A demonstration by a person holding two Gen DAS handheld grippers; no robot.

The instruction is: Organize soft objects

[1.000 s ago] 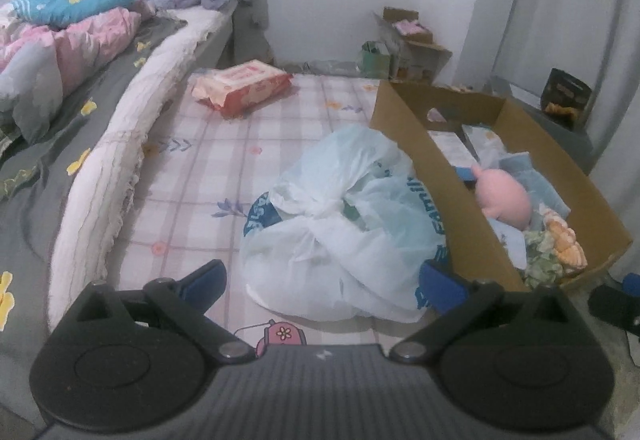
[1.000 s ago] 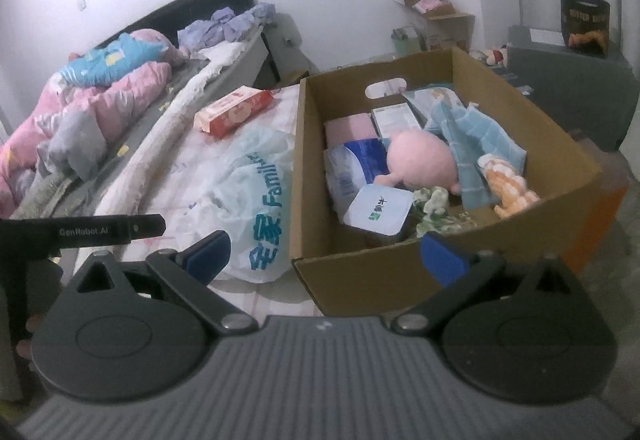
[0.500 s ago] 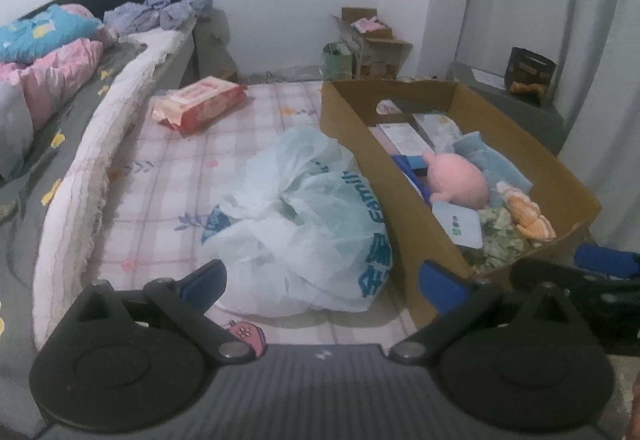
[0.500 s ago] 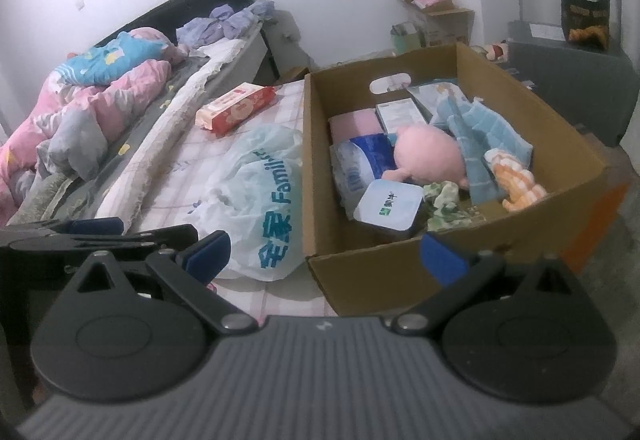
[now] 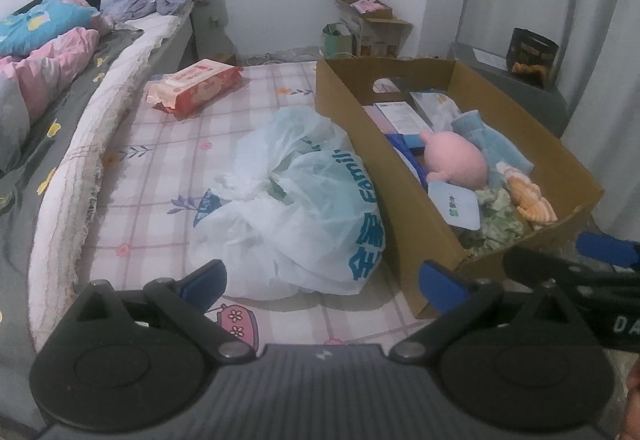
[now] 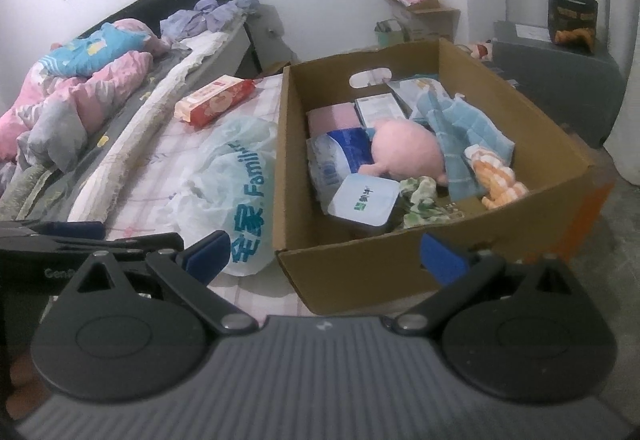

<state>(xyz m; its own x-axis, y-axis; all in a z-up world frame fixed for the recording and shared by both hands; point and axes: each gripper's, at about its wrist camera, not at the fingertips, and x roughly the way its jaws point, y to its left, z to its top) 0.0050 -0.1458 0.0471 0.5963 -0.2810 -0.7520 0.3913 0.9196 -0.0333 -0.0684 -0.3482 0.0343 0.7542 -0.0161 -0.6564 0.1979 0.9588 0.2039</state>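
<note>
Both grippers hang with jaws spread wide and nothing between them: the left gripper [image 5: 323, 282] before the plastic bag [image 5: 304, 208], the right gripper [image 6: 325, 254] at the near wall of the cardboard box [image 6: 360, 272]. The bag lies on the checked mat [image 5: 160, 168], touching the box's side. Inside the box, a pink plush [image 6: 406, 152] rests on packets, with a blue towel [image 6: 460, 132] and an orange toy [image 6: 500, 176] beside it. Farther off, a red pack [image 5: 196, 86] lies on the mat beside the bed [image 5: 48, 88].
</note>
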